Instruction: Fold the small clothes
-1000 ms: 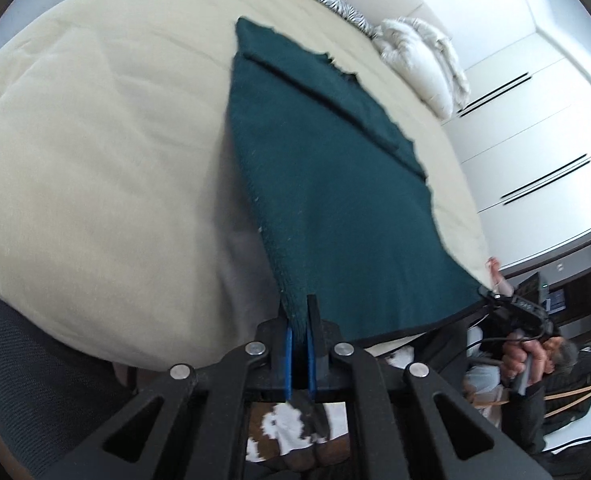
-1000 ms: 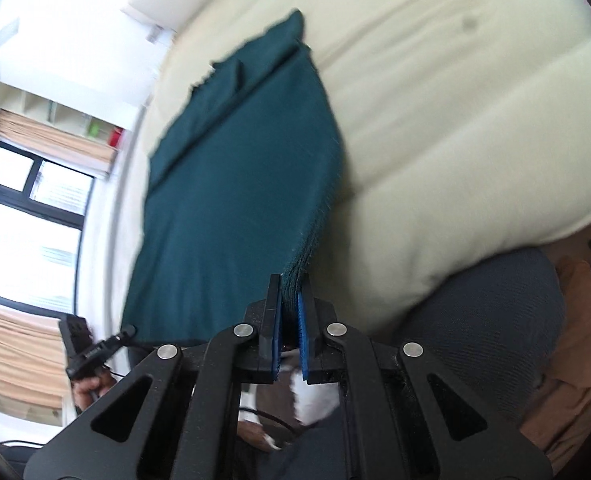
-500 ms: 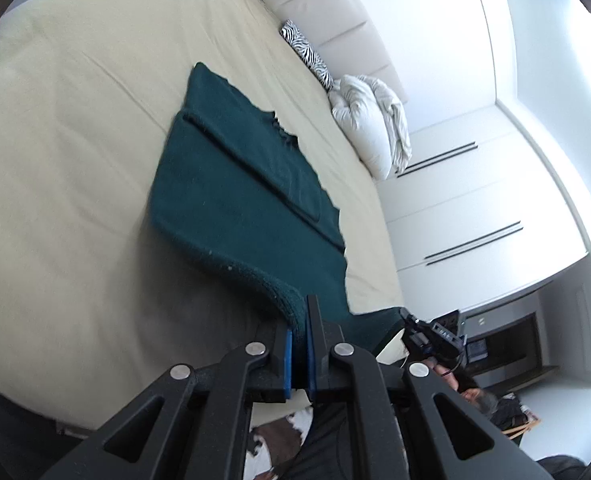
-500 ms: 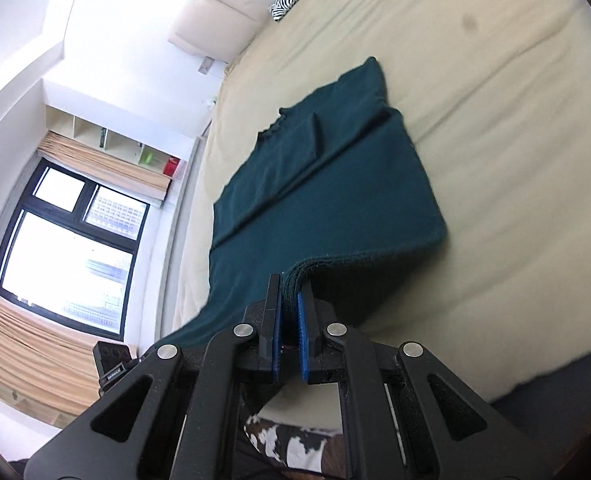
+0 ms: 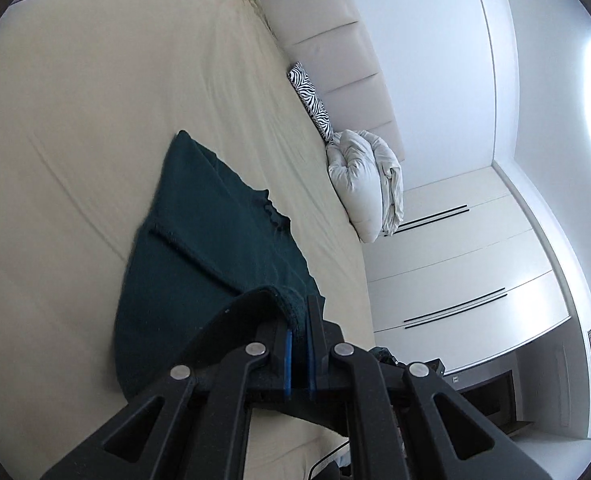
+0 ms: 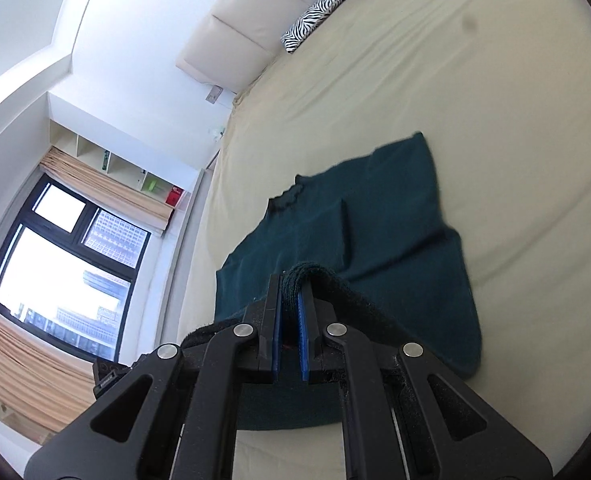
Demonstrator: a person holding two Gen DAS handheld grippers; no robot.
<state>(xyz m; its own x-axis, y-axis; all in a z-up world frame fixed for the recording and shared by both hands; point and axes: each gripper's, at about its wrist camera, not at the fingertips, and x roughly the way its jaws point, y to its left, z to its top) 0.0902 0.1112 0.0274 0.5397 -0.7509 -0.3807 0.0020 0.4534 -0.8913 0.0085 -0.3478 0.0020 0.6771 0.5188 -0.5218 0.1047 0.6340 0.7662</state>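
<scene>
1. Two grippers each hold a near corner of the dark green garment (image 5: 199, 264), which lies spread on the cream bed (image 5: 75, 140).
2. Left gripper (image 5: 299, 320): jaws nearly closed, with the garment's hem pinched between the blue pads. The cloth curls up from the bed into the jaws.
3. Right gripper (image 6: 289, 300): jaws nearly closed on a thick bunch of the same hem, which loops over the fingertips.
4. Purpose of the hold, as judged: gripping both near corners keeps the hem level, so that the near half can be carried over the far half in one even fold. The raised, rolled edge suggests that this fold is under way.
5. Garment position: its far part lies flat on the bed, with the neckline edge toward the headboard (image 5: 335, 52). A fold line already runs along its length.
6. Surroundings: a zebra-print cushion (image 5: 313, 100) and a white bundled duvet (image 5: 367, 184) lie beyond the garment, against the headboard and well apart from it.
7. Obstructions: none lies on the bed between the garment and the headboard. Risk, as judged: uneven travel of the two grippers skews the fold.
</scene>
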